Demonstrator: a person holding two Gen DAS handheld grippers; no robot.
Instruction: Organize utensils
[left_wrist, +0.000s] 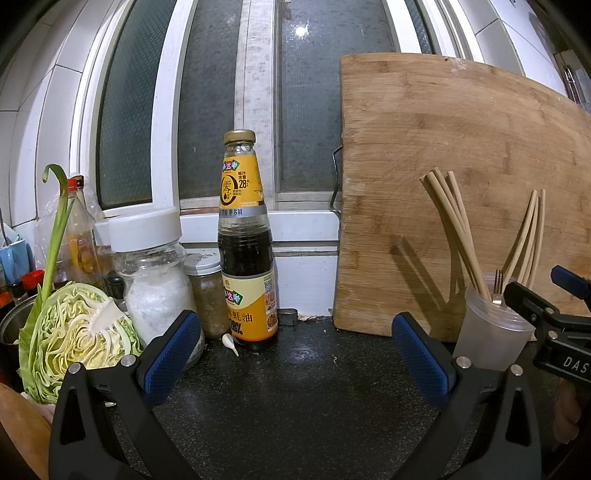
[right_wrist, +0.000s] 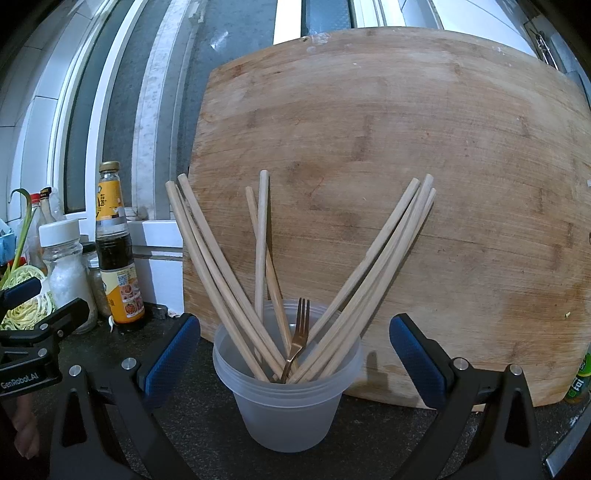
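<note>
blue-padded right tongs (right_wrist: 294, 354) stand wide apart with nothing between their pads, one finger to each side of a frosted plastic cup (right_wrist: 286, 406) that rests upright on the dark speckled table (right_wrist: 369, 435); neither pad touches the cup; left tongs (left_wrist: 291, 354) are likewise spread wide and empty, low over a bare stretch of the same table, with the cup (left_wrist: 487, 332) off to their right, near the outer side of their right finger, and the front of the right tongs showing just beside that cup at the frame edge; inside the cup stand wooden chopsticks (right_wrist: 221, 280), fanned out in three bunches, some leaning left, a pair near the middle, several leaning right; among them a gold-coloured fork (right_wrist: 297, 339) stands tines up, its handle down in the cup; just behind the cup a large worn wooden cutting board (right_wrist: 424, 184) stands on edge, leaning back against the window; to the left of the board, further along the table, a tall sauce bottle (left_wrist: 245, 240) with a yellow label and gold cap stands upright; a small jar (left_wrist: 208, 295) of brownish stuff sits just beside it, and a white-lidded clear jar (left_wrist: 155, 277) of white grains stands left of that; a garlic clove (left_wrist: 231, 343) lies at the bottle's foot; a cut half cabbage (left_wrist: 77, 339) sits at the far left, cut face toward the camera, with more bottles (left_wrist: 79, 236) behind it; farthest back is a white-framed window (left_wrist: 221, 92) with dark mesh.
</note>
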